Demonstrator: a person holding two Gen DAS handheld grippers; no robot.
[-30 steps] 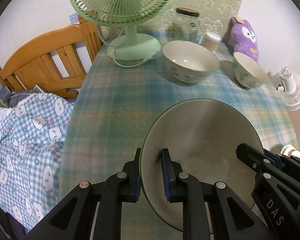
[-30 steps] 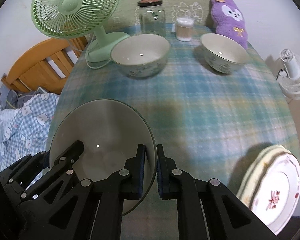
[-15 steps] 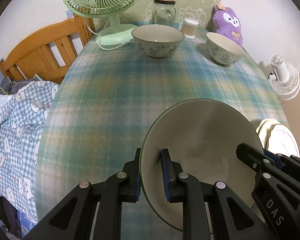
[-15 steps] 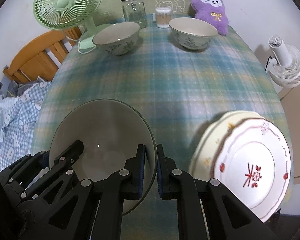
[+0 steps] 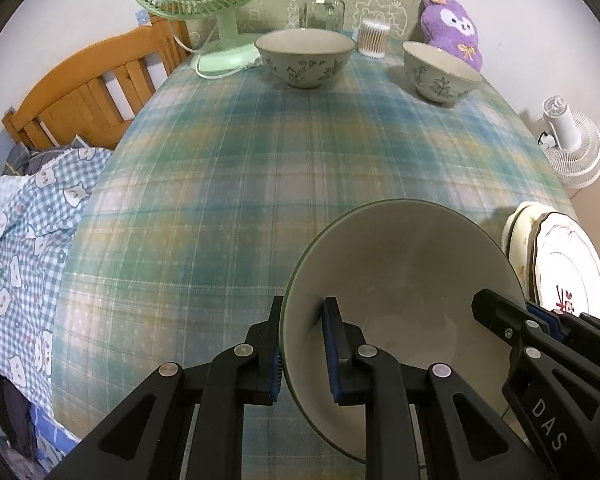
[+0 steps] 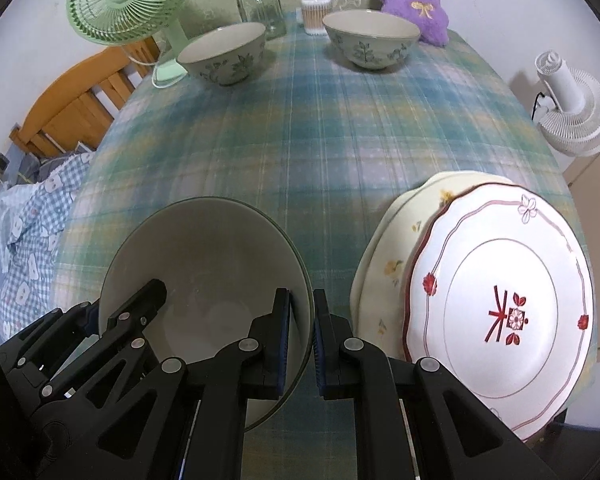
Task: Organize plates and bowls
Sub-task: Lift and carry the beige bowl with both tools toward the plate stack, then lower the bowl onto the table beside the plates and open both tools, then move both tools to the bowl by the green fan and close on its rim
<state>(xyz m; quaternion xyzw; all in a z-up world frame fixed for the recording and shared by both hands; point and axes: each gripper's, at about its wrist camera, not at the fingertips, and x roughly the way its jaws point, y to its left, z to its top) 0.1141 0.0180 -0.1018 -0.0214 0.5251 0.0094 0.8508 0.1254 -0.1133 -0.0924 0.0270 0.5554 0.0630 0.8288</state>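
Both claws pinch one bowl (image 5: 404, 280) over the table's (image 5: 260, 184) near edge: the left gripper (image 5: 304, 352) clamps its left rim, the right gripper (image 6: 300, 336) its right. It is plain grey-cream with a thin dark rim. Just right lie stacked plates (image 6: 500, 292). Far back stand two floral bowls (image 5: 306, 58) (image 5: 440, 72).

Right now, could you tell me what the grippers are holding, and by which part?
Both hold the large bowl by its rim: the left gripper clamps the left side, the right gripper the opposite side.
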